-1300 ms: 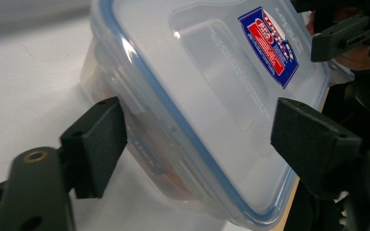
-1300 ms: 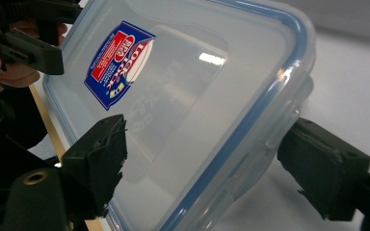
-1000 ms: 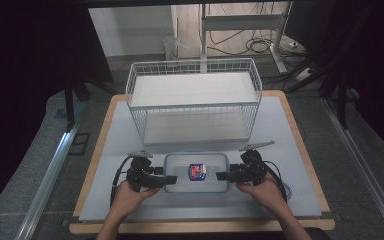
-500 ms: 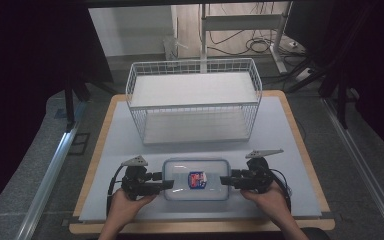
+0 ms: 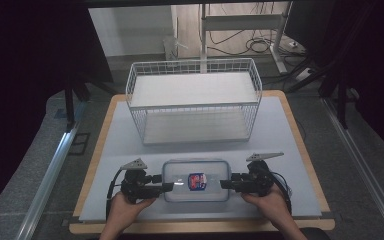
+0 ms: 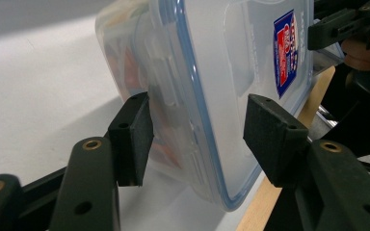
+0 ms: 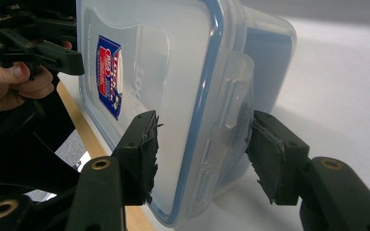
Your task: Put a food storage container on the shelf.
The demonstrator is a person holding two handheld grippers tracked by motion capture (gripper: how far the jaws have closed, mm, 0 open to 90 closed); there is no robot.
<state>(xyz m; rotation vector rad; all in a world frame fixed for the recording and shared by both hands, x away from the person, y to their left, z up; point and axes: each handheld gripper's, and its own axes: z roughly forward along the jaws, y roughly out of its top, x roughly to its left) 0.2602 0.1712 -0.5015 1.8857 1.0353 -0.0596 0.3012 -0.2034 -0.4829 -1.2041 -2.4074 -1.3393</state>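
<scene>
A clear plastic container [image 5: 196, 180] with a blue-sealed lid and a red and blue label lies on the table near its front edge. My left gripper [image 5: 169, 186] holds its left short end and my right gripper [image 5: 225, 183] its right short end. In the left gripper view my left gripper [image 6: 197, 137] has one pad under the container [image 6: 231, 57] and one on the lid. My right gripper [image 7: 202, 151] clamps the container [image 7: 173, 72] the same way over the latch. Both sets of jaws have just been closing on the container.
A white wire basket [image 5: 195, 100] with two shelves stands on the grey mat [image 5: 125, 145] behind the container. The wooden table edge [image 5: 200, 227] runs just in front of the person's hands. Dark floor and cables lie beyond the table.
Both pairs of jaws narrowed onto the container's ends. The grippers rolled so that their grey plates show. The container looks slightly nearer the front edge.
</scene>
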